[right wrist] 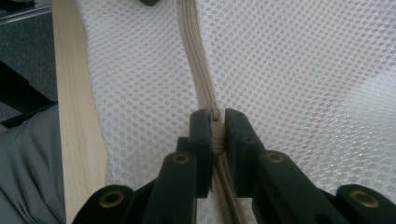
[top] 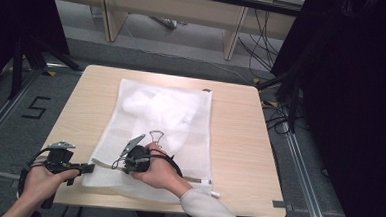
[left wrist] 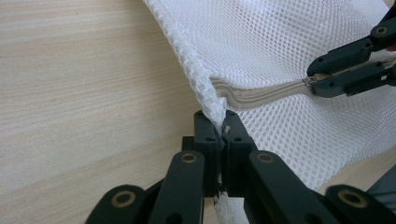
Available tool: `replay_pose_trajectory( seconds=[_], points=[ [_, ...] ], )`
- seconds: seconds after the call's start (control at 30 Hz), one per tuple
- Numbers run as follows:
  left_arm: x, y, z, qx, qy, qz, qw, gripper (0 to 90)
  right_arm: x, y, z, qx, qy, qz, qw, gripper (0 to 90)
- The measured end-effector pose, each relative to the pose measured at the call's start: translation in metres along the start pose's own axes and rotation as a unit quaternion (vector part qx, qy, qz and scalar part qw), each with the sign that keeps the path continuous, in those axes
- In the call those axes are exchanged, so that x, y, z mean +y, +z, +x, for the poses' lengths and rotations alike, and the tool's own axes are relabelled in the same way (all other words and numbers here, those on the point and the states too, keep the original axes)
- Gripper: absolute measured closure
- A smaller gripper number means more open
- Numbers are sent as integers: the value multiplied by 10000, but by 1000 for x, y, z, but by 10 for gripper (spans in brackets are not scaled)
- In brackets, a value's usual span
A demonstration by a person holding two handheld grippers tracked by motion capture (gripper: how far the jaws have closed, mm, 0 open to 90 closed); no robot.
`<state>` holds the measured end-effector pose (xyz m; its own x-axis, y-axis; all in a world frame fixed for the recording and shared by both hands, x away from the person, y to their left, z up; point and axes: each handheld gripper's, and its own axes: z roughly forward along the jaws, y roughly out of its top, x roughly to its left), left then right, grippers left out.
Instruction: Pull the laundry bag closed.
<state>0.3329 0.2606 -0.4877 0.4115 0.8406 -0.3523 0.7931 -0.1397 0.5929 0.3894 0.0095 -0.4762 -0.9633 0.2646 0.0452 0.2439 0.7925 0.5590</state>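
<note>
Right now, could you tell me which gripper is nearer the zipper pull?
Right. The right gripper is shut on the zipper pull; the left gripper pinches the mesh bag corner.

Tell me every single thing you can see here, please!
white mesh laundry bag: one, white, flat on the table's middle.
beige zipper: one, beige, along the bag's near end.
light wooden table: one, pale wood, under the bag.
left gripper: one, black, shut on the bag's left corner.
right gripper: one, black, shut on the zipper's slider.
hands: two, at the near edge, left hand, right hand.
</note>
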Motion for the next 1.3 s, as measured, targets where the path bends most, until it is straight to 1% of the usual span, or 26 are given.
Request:
replay_pose_trajectory(
  seconds=[0.03,0.07,0.17,0.2,0.27,0.3,0.33,0.4,0.43,0.5,0.57,0.63,0.67,0.73,0.77,0.83,0.87,0.97,1.1,1.17,1.23,1.3],
  points=[
    [0,0,-1,49,-21,-26,10000,865,-1,0,-1,4,-21,-45,10000,825],
    [0,2,-2,58,-127,-92,9999,865,-1,0,-1,-12,-18,-22,10000,825],
    [0,2,-1,71,-126,-91,9999,865,-2,-1,-1,-14,-15,-23,10000,825],
    [0,0,0,42,-13,0,10000,865,-2,-1,-1,-17,-18,-15,10000,825],
    [0,1,0,55,-16,-23,10000,865,-3,-2,-1,-1,31,-19,10000,825],
    [0,0,0,55,-14,-3,10000,865,-3,-2,-2,-10,-2,-36,10000,825],
    [0,0,1,41,-18,5,10000,865,-4,-3,-2,-6,23,-17,10000,825],
    [0,0,0,43,-31,-18,10000,865,-4,-4,-2,-24,6,-54,10000,825],
    [0,1,0,62,-32,-67,10000,865,-5,-4,-2,-22,4,-51,10000,825],
    [0,1,0,53,-43,-31,10000,865,-5,-5,-1,-33,-26,-57,10000,825],
    [0,1,0,45,-61,-61,10000,865,-6,-5,0,-40,-7,-101,9999,825],
    [1,1,0,53,-43,-58,10000,865,-6,-5,0,-16,26,-105,9999,825],
    [1,1,0,44,-30,-41,10000,865,-7,-5,-1,-20,-1,-116,9999,825],
    [0,1,0,45,-46,-56,10000,865,-7,-5,0,-27,25,-131,9999,825],
    [1,1,0,34,-37,-25,10000,865,-7,-5,0,-34,14,-140,9999,825],
    [0,1,0,39,-59,-76,9999,865,-8,-5,0,-40,8,-134,9999,825],
    [1,1,0,29,-36,-17,10000,865,-8,-6,0,-23,31,-122,9999,825],
    [0,2,0,42,-58,-91,9999,865,-11,-7,-1,-14,56,-157,9999,825],
    [0,1,0,49,-25,-28,10000,865,-12,-7,-1,-13,60,-148,9999,825],
    [0,1,0,10,-43,-8,10000,865,-12,-8,-1,-12,79,-157,9998,825],
    [0,2,0,49,-20,-49,10000,865,-13,-9,-1,-11,68,-144,9999,825],
    [0,1,0,29,-42,-25,10000,864,-14,-10,-1,2,105,-156,9998,825]
  ],
)
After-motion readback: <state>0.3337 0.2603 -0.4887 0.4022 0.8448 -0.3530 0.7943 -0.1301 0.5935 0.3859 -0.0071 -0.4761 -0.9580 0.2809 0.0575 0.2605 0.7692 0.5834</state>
